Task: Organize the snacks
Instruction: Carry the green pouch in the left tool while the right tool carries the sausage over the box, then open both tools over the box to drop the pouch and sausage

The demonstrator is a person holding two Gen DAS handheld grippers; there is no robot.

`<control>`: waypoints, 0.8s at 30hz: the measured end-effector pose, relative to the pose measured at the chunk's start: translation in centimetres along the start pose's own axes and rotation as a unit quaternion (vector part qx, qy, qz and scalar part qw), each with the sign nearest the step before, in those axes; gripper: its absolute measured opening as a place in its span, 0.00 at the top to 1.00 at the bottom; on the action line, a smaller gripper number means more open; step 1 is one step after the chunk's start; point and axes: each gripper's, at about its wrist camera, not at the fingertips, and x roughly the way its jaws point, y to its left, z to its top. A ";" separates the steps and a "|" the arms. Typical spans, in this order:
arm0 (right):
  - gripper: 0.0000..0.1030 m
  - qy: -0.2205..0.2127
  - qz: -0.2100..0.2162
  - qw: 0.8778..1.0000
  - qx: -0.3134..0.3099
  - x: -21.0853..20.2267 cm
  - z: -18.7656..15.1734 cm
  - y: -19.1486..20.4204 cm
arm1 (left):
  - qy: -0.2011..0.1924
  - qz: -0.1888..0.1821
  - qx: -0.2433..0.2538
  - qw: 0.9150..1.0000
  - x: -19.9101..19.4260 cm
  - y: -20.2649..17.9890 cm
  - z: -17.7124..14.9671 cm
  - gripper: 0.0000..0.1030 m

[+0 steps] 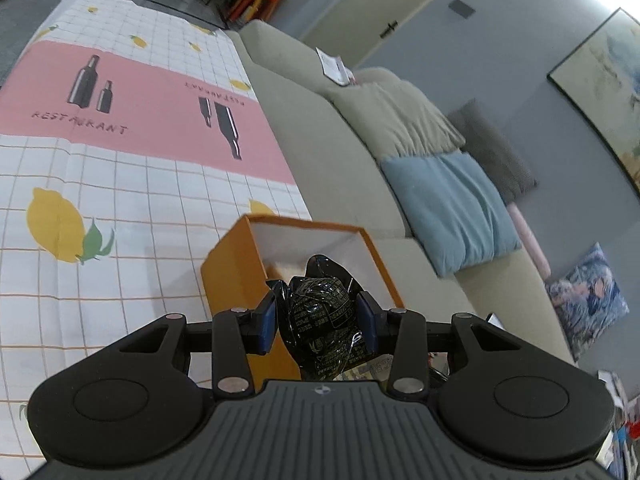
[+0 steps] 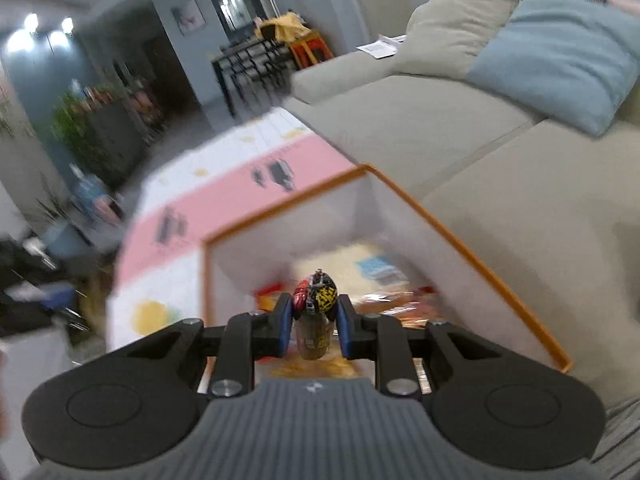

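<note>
- The left gripper (image 1: 316,322) is clamped on a black snack packet (image 1: 320,312) with fine pale print, its blue pads pressed into both crinkled sides; the packet's lower end is cut off behind the gripper body.
- It hangs over the near edge of the orange box (image 1: 230,264) (white inside), which stands on the lemon-print tablecloth (image 1: 120,184) beside the grey sofa (image 1: 328,148).
- The right gripper (image 2: 311,322) grips a small wrapped snack (image 2: 316,300), red, yellow and black on top, above the box's opening.
- The right view is smeared with blur: the packets inside the box (image 2: 376,280) are only orange and blue smudges.
</note>
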 end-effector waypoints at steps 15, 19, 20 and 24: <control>0.54 0.059 -0.037 0.997 -0.011 5.1 -0.9 -2.4 | 0.040 0.002 0.015 0.999 2.3 -1.6 -0.8 0.55; 0.34 0.000 -0.036 0.999 -0.027 1.6 0.2 -2.8 | 0.050 0.006 0.018 0.999 3.4 -2.7 -1.2 0.55; 0.34 -0.015 -0.034 0.999 -0.033 0.9 0.6 -3.0 | 0.052 0.009 0.020 0.998 3.8 -3.0 -1.2 0.55; 0.34 -0.042 -0.014 0.998 -0.051 -1.2 2.0 -4.3 | 0.064 0.025 0.020 0.997 5.5 -4.5 -1.4 0.55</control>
